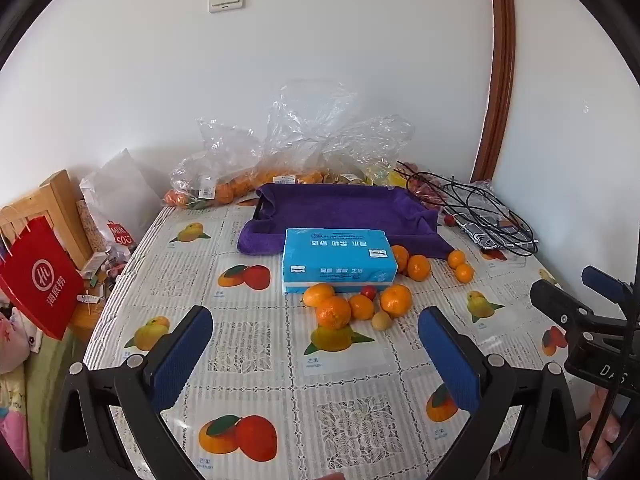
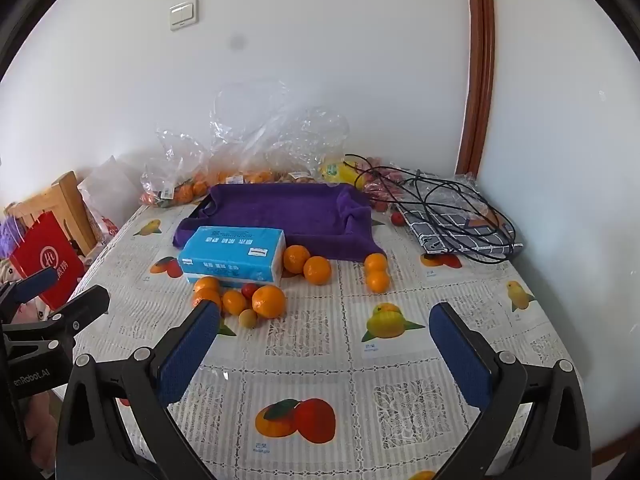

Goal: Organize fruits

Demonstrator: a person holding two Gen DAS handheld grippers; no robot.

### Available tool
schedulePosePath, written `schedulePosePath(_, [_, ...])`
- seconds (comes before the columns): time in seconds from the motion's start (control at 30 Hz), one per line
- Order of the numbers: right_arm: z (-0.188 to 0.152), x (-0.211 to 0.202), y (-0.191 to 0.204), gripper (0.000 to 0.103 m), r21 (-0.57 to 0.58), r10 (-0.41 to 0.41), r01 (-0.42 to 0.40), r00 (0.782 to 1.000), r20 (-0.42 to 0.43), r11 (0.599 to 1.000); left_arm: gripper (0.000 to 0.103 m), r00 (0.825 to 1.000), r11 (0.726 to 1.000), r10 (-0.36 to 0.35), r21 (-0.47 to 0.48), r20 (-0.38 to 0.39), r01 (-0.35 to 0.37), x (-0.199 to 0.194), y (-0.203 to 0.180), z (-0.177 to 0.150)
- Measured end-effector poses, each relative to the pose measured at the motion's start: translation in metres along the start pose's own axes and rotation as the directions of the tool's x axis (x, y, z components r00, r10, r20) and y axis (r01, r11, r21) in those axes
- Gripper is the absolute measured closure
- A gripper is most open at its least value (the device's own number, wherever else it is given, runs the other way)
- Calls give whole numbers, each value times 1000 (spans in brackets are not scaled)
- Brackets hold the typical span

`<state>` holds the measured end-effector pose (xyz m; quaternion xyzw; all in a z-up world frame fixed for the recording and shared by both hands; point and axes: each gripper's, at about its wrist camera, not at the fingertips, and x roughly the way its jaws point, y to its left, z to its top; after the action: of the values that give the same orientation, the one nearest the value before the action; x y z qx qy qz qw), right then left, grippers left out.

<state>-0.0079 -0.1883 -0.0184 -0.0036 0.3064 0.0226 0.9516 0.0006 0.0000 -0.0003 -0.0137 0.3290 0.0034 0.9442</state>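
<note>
Both grippers hang above the near end of the table (image 1: 256, 360), tilted down toward it. The left gripper (image 1: 316, 344) has its blue pads spread wide with nothing between them, only the fruit-print tablecloth below; the right gripper (image 2: 324, 340) is just as wide and just as empty. The fruit sits mid-table: a cluster of oranges (image 1: 334, 312) packed together right in front of the blue tissue pack (image 1: 338, 258), with a small red fruit (image 1: 369, 291) tucked among them and a pale yellowish one (image 1: 381, 321) at the near edge. Two more oranges (image 2: 307, 265) lie side by side at the pack's right end, and another pair (image 2: 377, 273) rests further right — close to the draped corner of the purple towel (image 2: 288, 210). That towel lines a tray (image 1: 259, 206) behind the tissue pack, and the tray holds no fruit. Against the wall, clear plastic bags (image 1: 304, 136) hold more oranges. A tangle of black cable (image 2: 460, 208) lies at the far right.
</note>
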Motion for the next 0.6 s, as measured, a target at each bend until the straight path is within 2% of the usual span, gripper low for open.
schedulePosePath(0.13, [-1, -6, 6, 0, 1, -4, 4, 1000, 4, 1000, 0, 1000, 1000, -4, -2, -1, 4, -1, 0, 0])
schedulePosePath(0.17, [3, -2, -3, 0, 27, 15, -15, 1000, -20, 1000, 0, 1000, 1000, -2, 2, 1, 2, -1, 0, 0])
schedulePosePath(0.6, [1, -4, -3, 0, 35, 14, -14, 1000, -8, 999, 0, 1000, 1000, -11, 10, 13, 11, -3, -3, 1])
